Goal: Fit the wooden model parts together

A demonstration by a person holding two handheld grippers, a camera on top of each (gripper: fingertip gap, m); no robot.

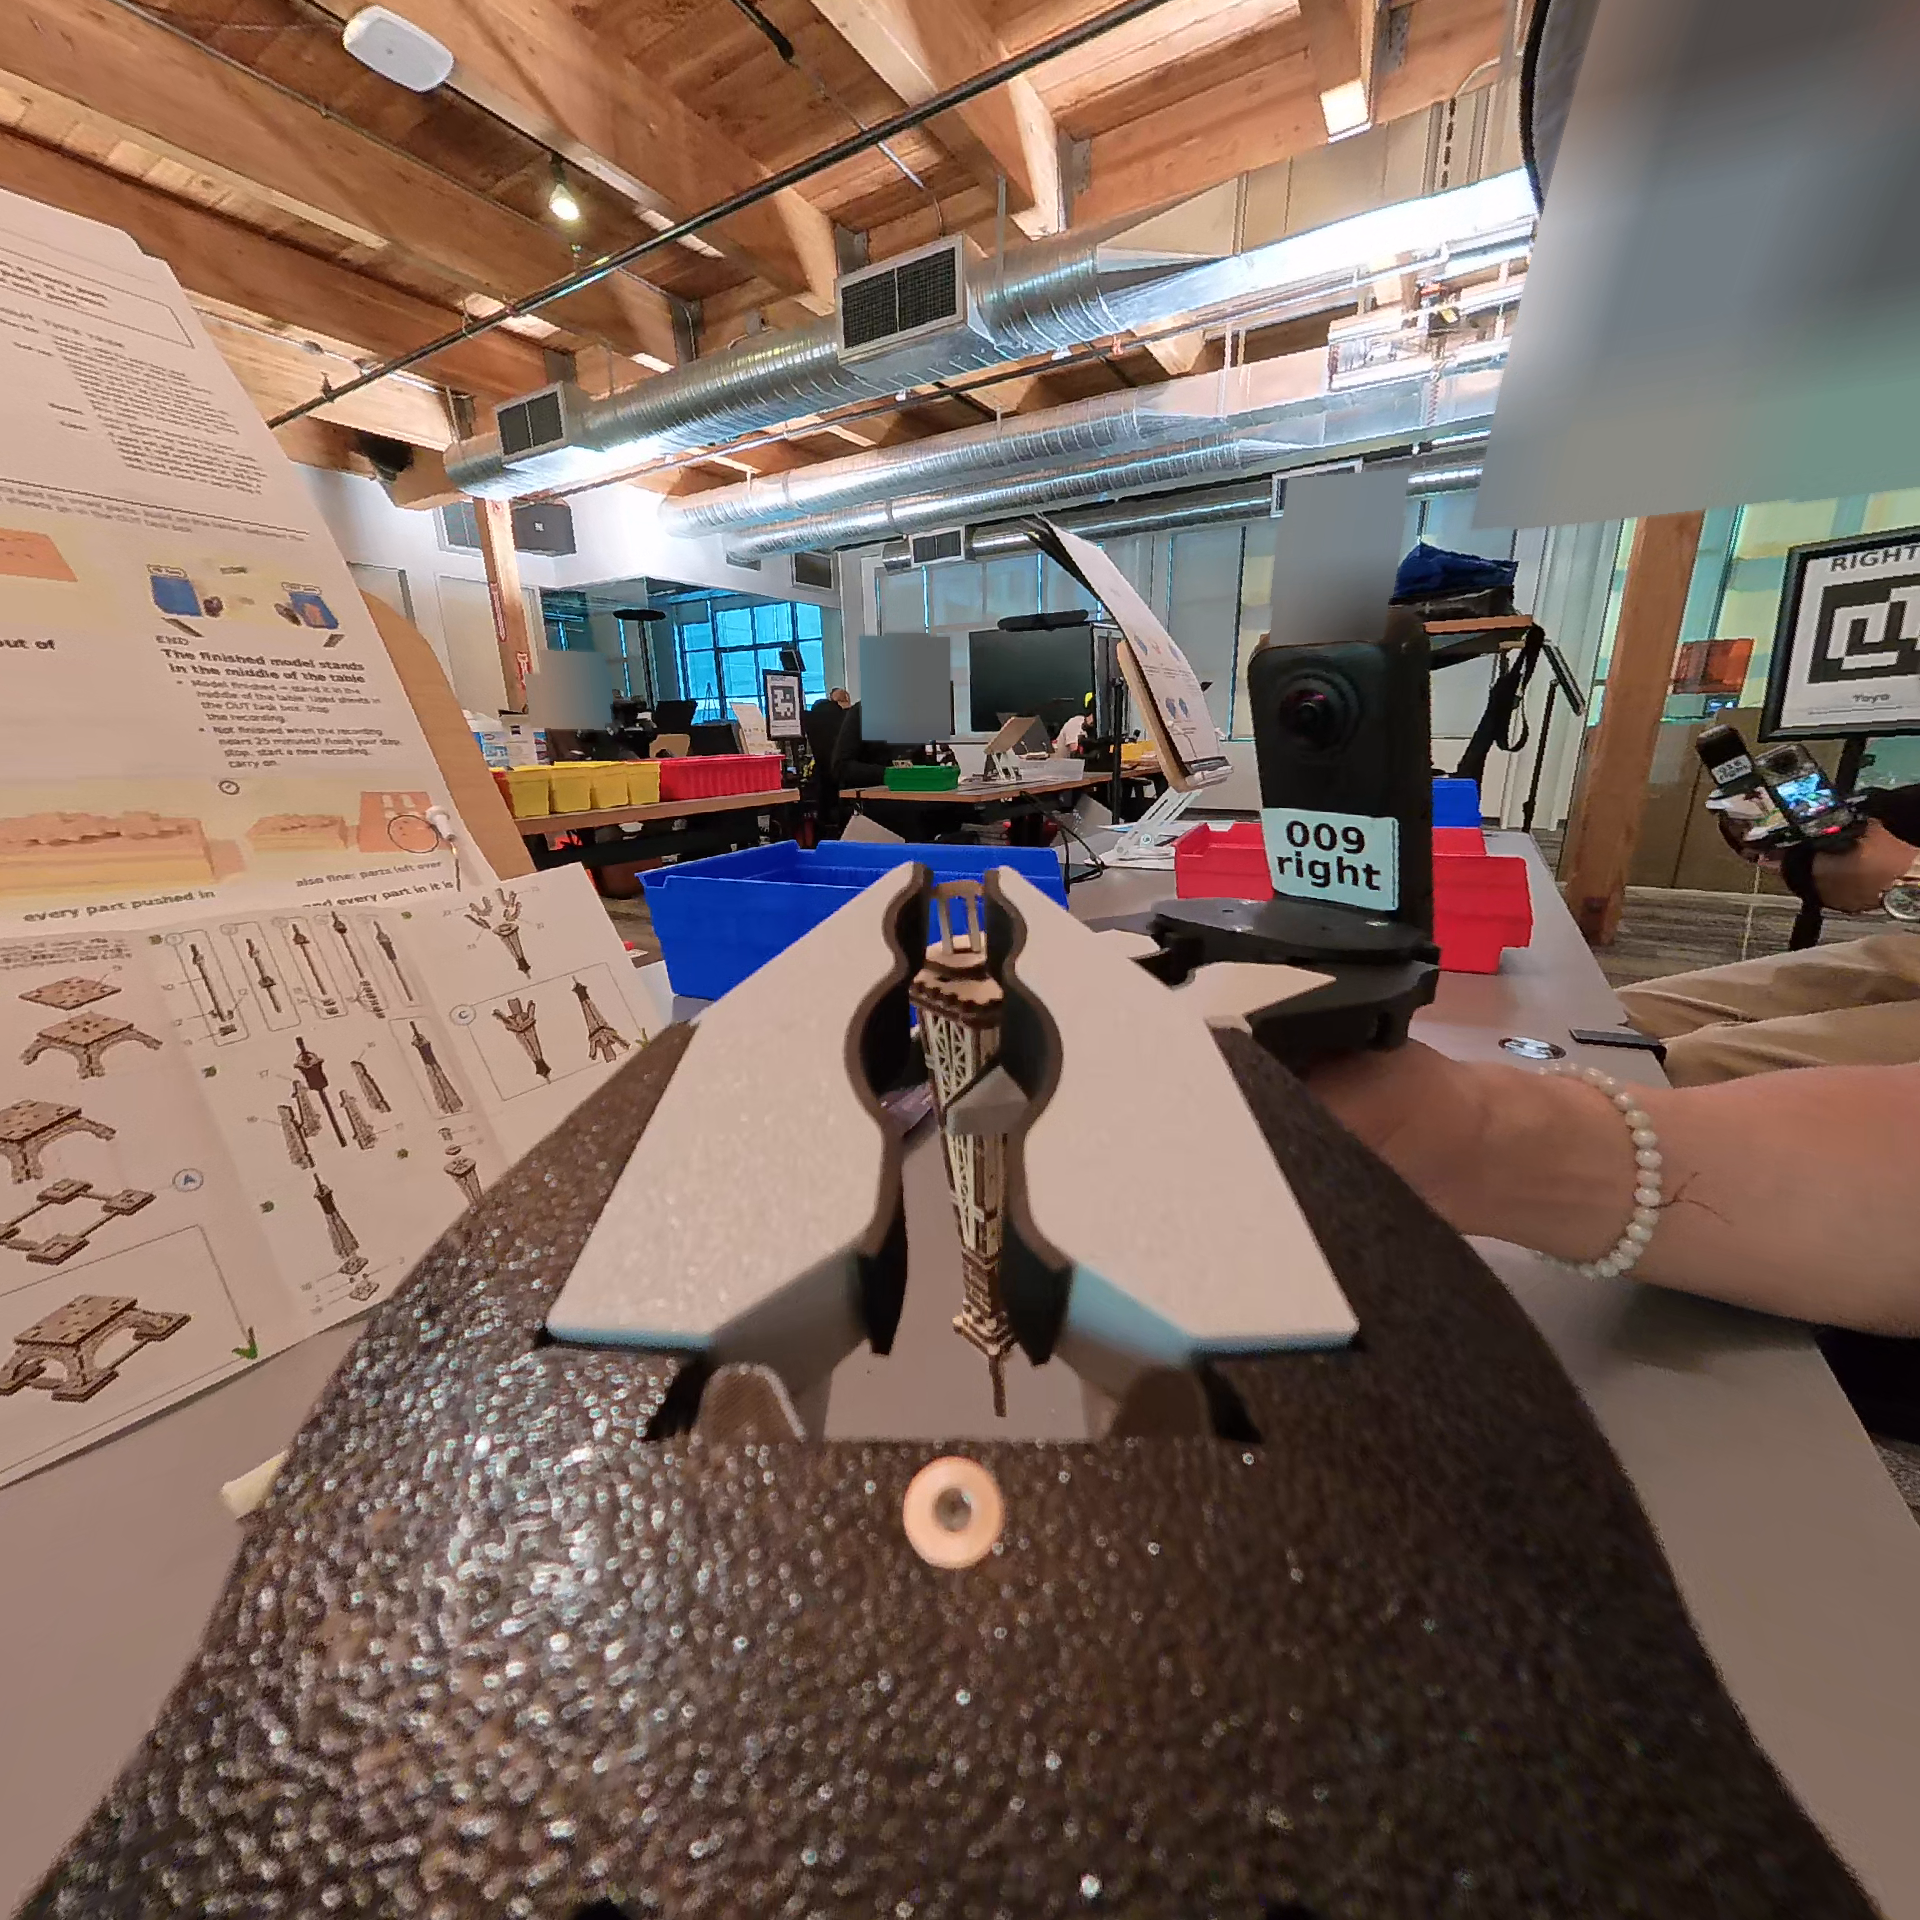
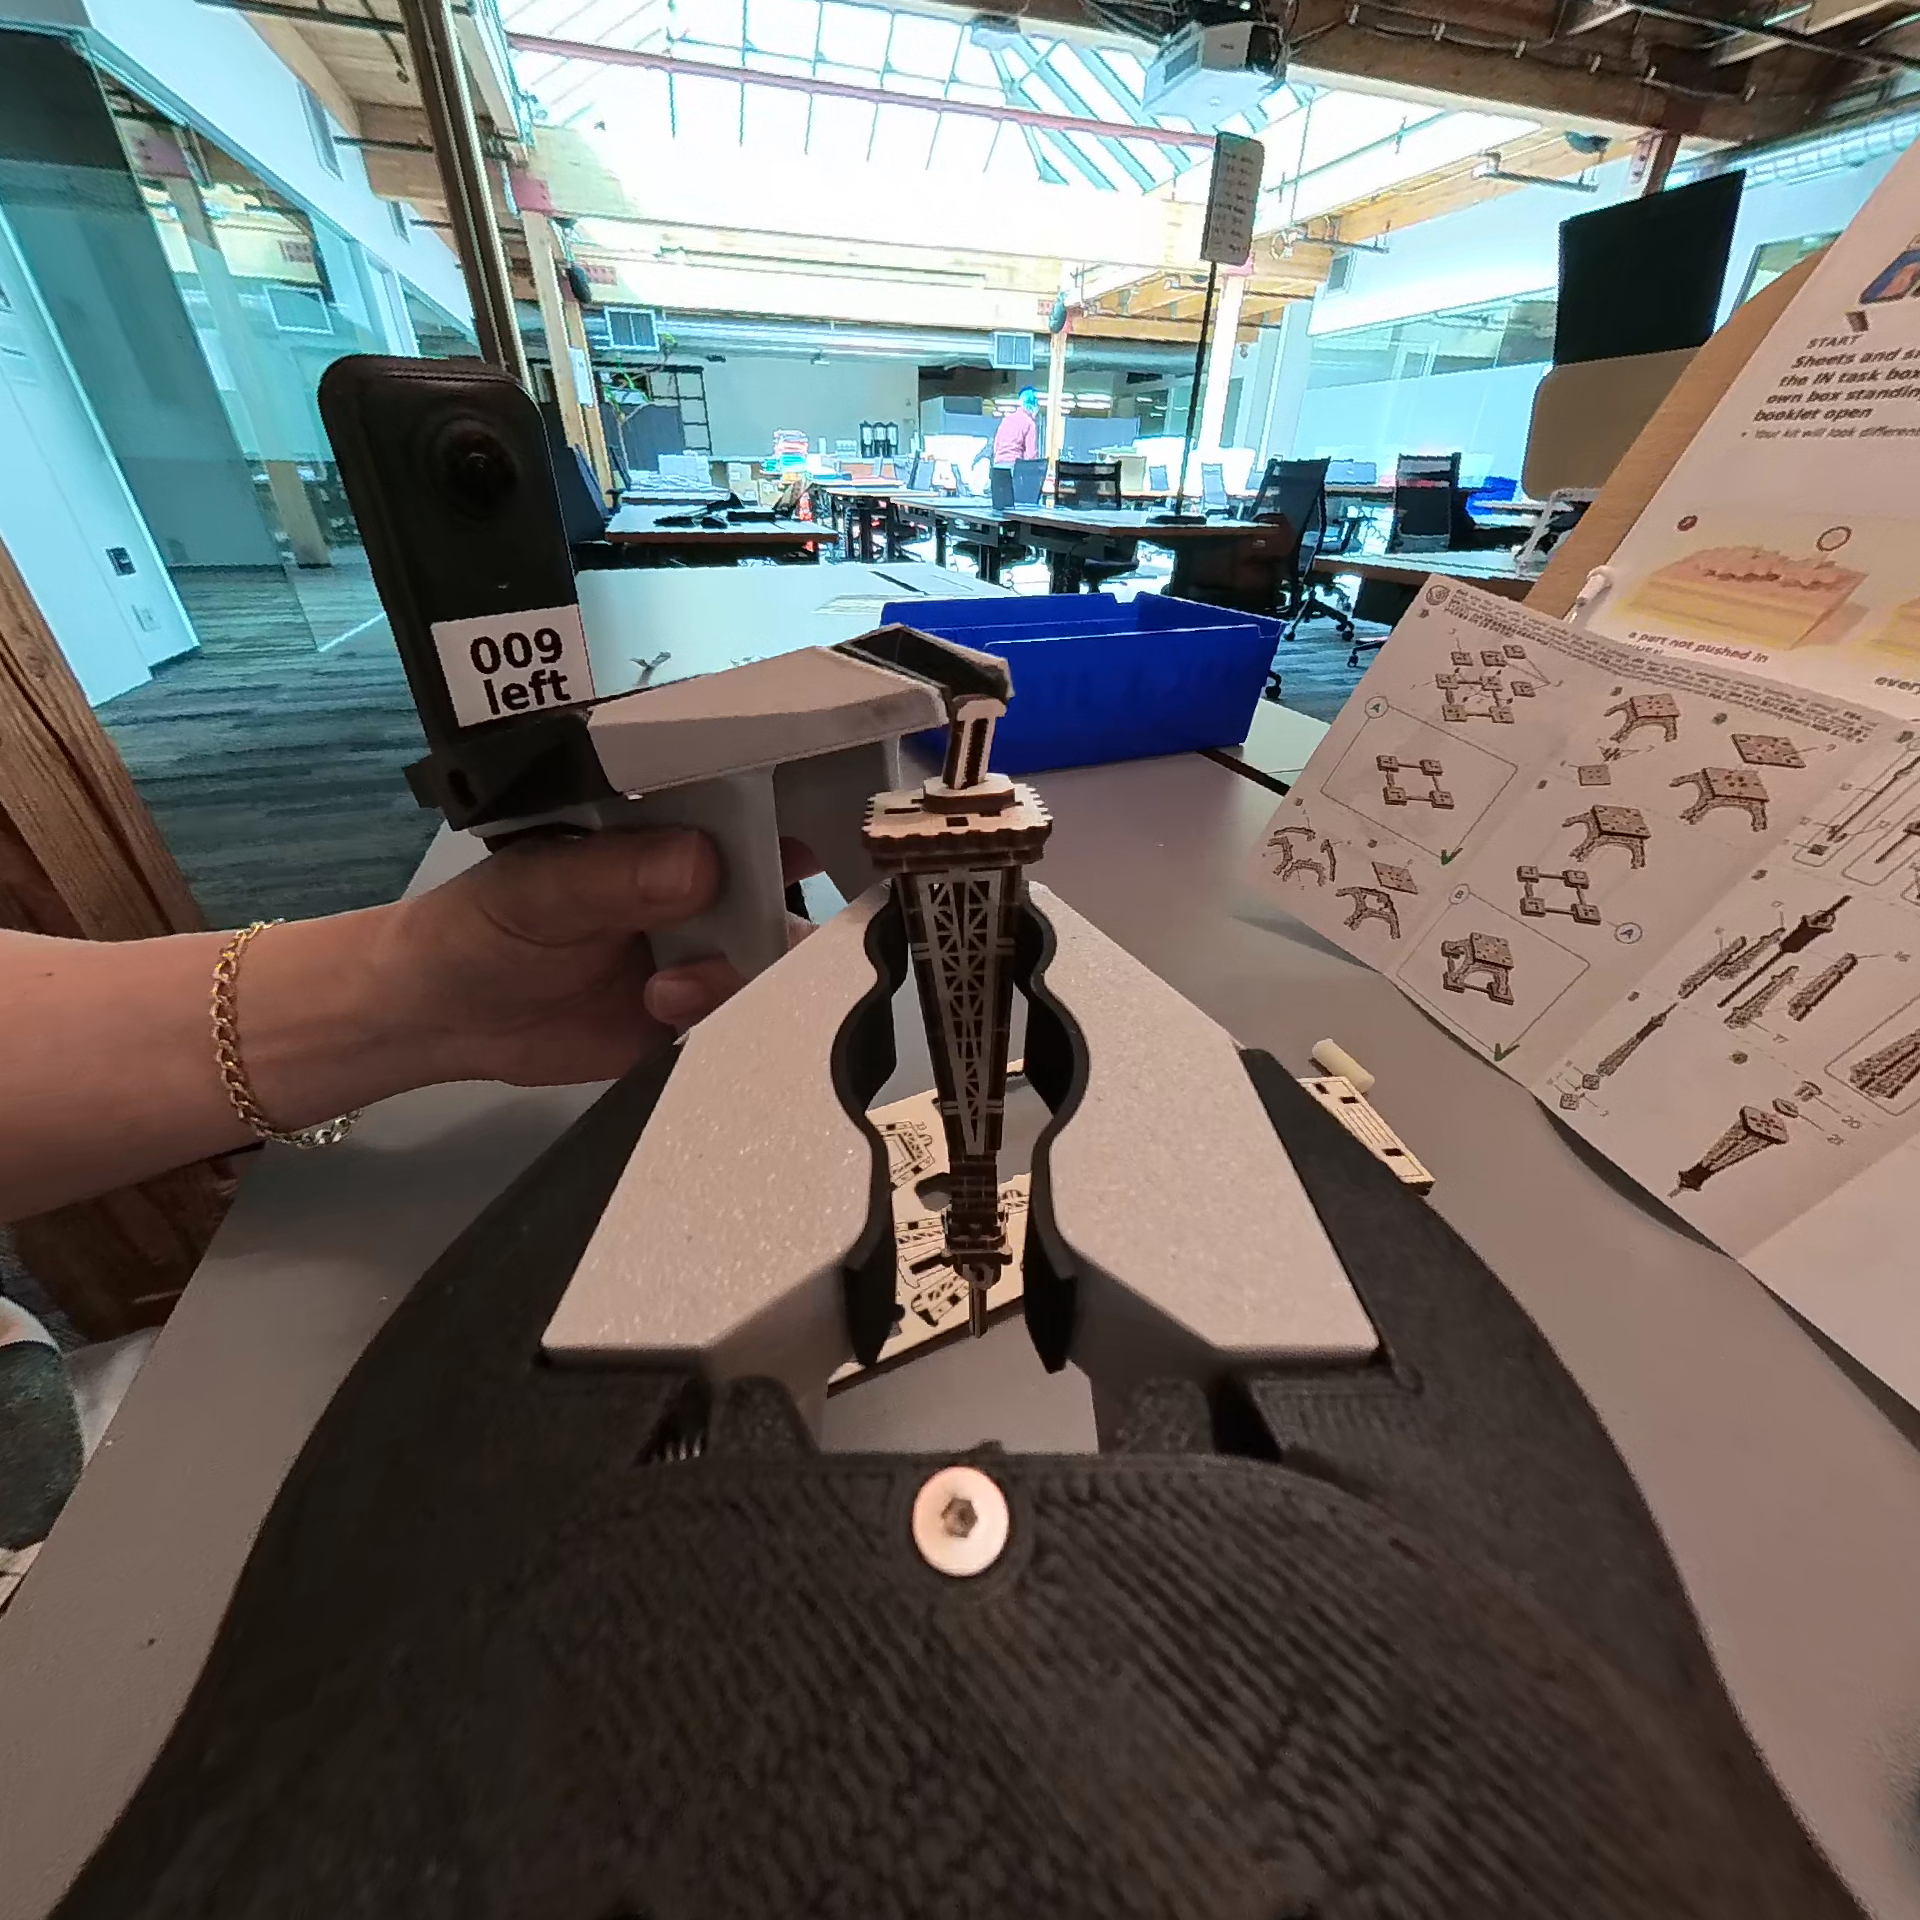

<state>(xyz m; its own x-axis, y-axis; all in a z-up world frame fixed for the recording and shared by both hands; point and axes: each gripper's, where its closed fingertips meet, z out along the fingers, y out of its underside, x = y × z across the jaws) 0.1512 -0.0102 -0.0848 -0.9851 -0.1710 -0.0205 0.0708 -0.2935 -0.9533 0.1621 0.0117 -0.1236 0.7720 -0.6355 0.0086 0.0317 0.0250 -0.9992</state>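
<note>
- Here, closed almost fully: left gripper (image 2: pixel 966 681), pinching a small slotted post (image 2: pixel 971 743) by its top, upper centre of the right wrist view.
- Closed around the lattice sides of the tower spire (image 2: pixel 961 987): right gripper (image 2: pixel 961 925), with little gap to spare, so judged a firm hold.
- Held above the grey table (image 2: pixel 1143 831), over a part sheet (image 2: pixel 914 1143), with a blue bin (image 2: pixel 1122 665) behind and the instruction booklet (image 2: pixel 1558 883) at right.
- Long axis running along the right fingers: wide square end up and away, thin tip toward the camera.
- To seat the post well: keep it in line with that axis, centre it on the round collar, press straight down without twisting.
- Brace with the right grip only; avoid squeezing harder on the thin lattice.
</note>
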